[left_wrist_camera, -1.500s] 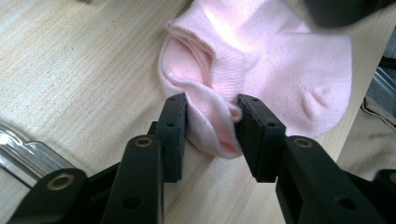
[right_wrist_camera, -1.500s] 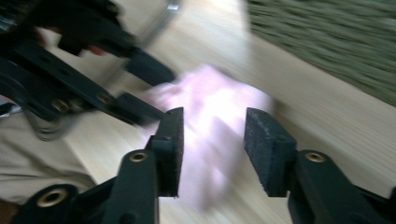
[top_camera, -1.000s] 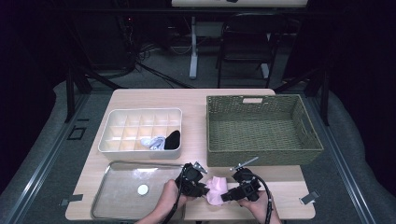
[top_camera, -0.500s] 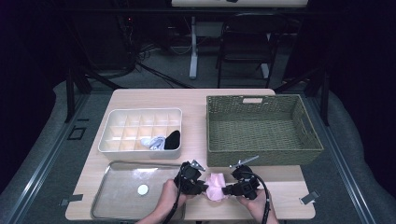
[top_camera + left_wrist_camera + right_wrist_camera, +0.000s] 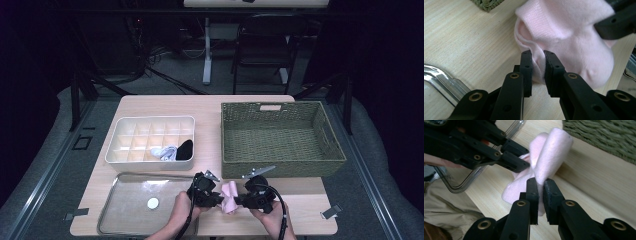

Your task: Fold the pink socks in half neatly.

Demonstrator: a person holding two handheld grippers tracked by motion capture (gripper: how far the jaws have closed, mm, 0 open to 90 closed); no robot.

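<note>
While both grippers clamp the pink sock (image 5: 229, 190) between them above the table (image 5: 310, 220), near the wicker basket (image 5: 280, 132), the left gripper (image 5: 538, 65) and right gripper (image 5: 540, 185) each pinch only a thin fold. Judgement: pulling apart could slip fabric free, dropping it beside the glass tray (image 5: 120, 220).

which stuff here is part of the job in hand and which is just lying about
In the job:
- pink sock, pinched at both ends
- left gripper, shut on it
- right gripper, shut on it

Lying about:
- woven basket
- white divided box
- clear tray holding a small white disc
</note>
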